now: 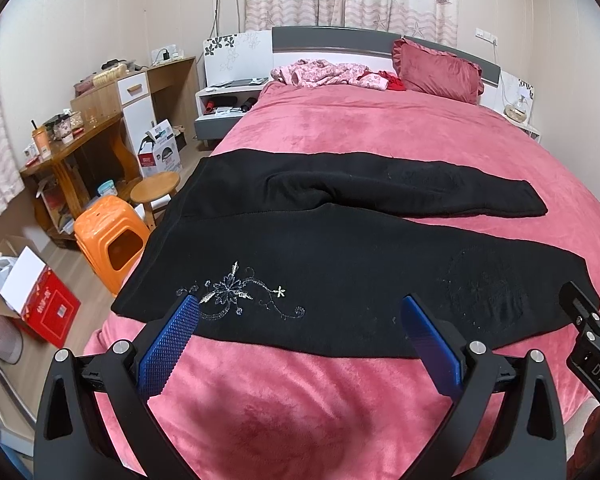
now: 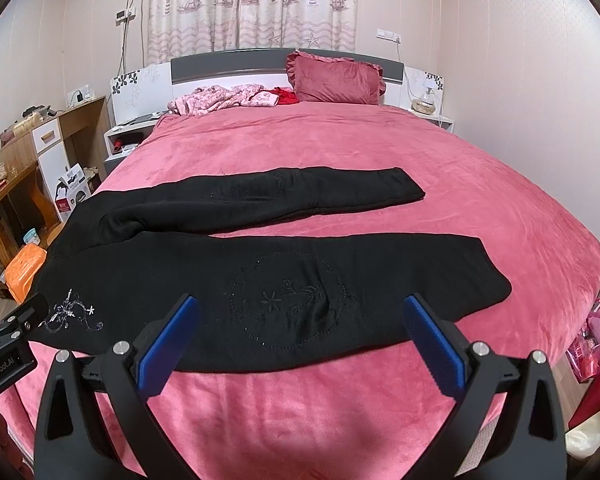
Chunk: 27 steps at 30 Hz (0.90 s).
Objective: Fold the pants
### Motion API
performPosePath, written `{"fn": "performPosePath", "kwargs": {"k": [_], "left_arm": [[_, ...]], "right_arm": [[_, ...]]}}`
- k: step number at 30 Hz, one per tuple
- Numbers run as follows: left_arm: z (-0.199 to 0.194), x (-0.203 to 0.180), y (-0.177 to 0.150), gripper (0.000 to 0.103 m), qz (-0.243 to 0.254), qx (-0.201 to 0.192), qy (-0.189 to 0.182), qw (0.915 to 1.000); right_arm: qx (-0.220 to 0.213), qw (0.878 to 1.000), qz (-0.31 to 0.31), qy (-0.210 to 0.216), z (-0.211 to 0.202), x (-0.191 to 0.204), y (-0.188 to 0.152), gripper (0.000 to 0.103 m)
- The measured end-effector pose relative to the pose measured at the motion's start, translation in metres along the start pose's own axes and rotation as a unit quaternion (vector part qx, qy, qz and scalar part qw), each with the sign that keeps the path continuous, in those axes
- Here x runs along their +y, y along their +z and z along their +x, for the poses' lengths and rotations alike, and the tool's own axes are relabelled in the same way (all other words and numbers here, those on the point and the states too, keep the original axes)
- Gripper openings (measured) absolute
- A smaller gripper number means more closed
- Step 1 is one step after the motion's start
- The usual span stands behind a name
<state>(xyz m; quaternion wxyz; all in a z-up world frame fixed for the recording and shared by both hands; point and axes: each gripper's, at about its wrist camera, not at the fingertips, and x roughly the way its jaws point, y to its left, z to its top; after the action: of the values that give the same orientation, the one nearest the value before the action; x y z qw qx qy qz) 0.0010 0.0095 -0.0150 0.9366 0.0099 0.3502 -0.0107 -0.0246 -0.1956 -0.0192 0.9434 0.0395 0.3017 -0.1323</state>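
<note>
Black pants (image 1: 340,248) (image 2: 284,264) lie flat across the pink bed (image 1: 380,128) (image 2: 340,148), waist to the left and both legs spread apart toward the right. Silver flower embroidery (image 1: 236,294) (image 2: 70,314) marks the near leg close to the waist. My left gripper (image 1: 300,308) hovers open just above the near edge of the pants by that embroidery, holding nothing. My right gripper (image 2: 300,308) is open too, over the near leg's dark stitched oval, and its black body shows at the right edge of the left wrist view (image 1: 592,340).
A red pillow (image 1: 440,68) (image 2: 336,80) and crumpled pink clothes (image 1: 328,74) (image 2: 224,98) lie at the headboard. Left of the bed stand an orange plastic stool (image 1: 114,240), a round wooden stool (image 1: 156,188), a wooden desk (image 1: 80,148) and boxes (image 1: 40,300).
</note>
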Motion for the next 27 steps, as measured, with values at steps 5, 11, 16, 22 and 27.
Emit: {"fn": "performPosePath", "kwargs": {"k": [5, 11, 16, 22, 27], "left_arm": [[0.000, 0.001, -0.001, 0.100, -0.002, 0.003, 0.001, 1.0000], [0.003, 0.001, -0.002, 0.100, -0.003, 0.007, 0.006, 1.0000], [0.006, 0.003, 0.000, 0.100, -0.007, 0.013, 0.008, 0.9999], [0.010, 0.007, 0.001, 0.100, -0.008, 0.021, 0.007, 0.9997], [0.020, 0.019, 0.002, 0.100, -0.025, 0.042, -0.037, 0.9981]], "right_arm": [[0.001, 1.000, -0.001, 0.000, 0.001, 0.000, -0.001, 0.101], [0.006, 1.000, 0.000, -0.001, 0.004, 0.000, -0.003, 0.101], [0.009, 1.000, -0.001, 0.000, 0.005, -0.001, -0.002, 0.101], [0.025, 1.000, 0.004, 0.008, 0.012, -0.008, -0.001, 0.101], [0.072, 0.995, 0.071, 0.014, 0.039, -0.047, -0.003, 0.101]]}}
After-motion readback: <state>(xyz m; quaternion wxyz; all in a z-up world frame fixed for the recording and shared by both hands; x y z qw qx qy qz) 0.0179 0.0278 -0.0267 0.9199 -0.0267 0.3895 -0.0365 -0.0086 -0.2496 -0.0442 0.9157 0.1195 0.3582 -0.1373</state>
